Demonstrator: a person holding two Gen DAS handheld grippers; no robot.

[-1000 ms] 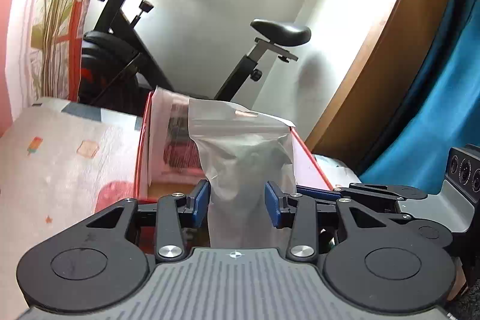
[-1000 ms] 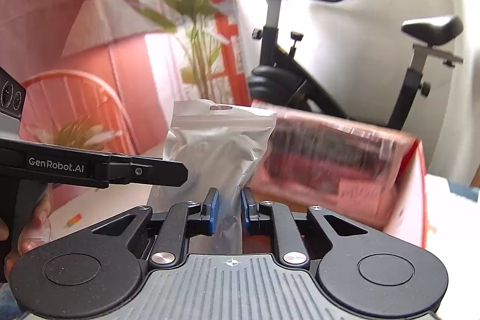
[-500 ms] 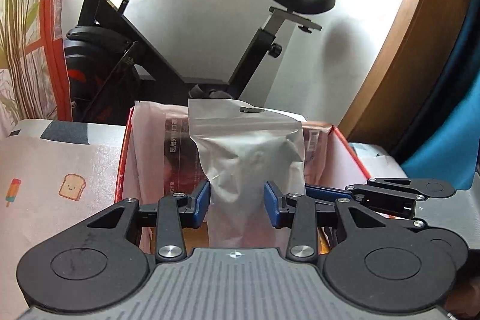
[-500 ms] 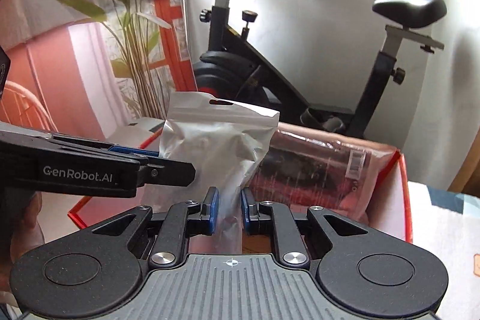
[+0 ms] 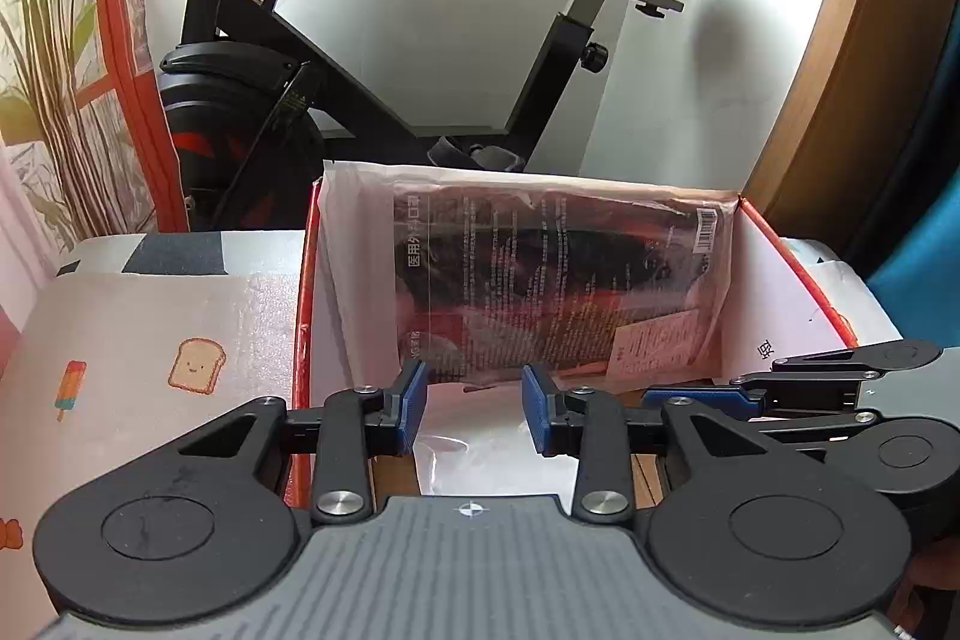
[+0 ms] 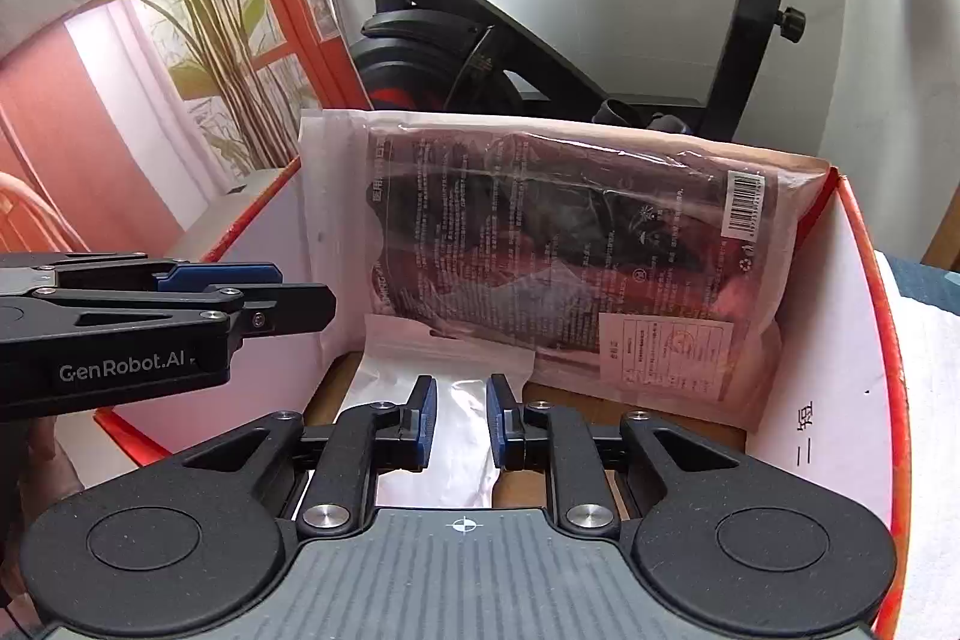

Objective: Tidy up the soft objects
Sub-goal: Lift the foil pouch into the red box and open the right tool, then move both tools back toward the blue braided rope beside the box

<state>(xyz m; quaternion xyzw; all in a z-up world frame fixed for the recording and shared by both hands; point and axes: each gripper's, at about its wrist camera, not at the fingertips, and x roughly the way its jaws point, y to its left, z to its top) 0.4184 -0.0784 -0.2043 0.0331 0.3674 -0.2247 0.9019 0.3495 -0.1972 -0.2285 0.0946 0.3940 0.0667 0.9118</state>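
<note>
We have the silvery zip pouch [image 6: 444, 400] down flat in the red-rimmed box [image 6: 864, 280].
Our right gripper [image 6: 459, 421] has just been easing apart; its blue pads flank the pouch with gaps showing, so nothing is pinched. Our left gripper [image 5: 474, 409], jaws just narrowing yet partly open, hovers over the same pouch without gripping it. A large printed plastic packet [image 5: 564, 280] leans against the box's far wall, an exercise bike [image 5: 384, 58] behind.
</note>
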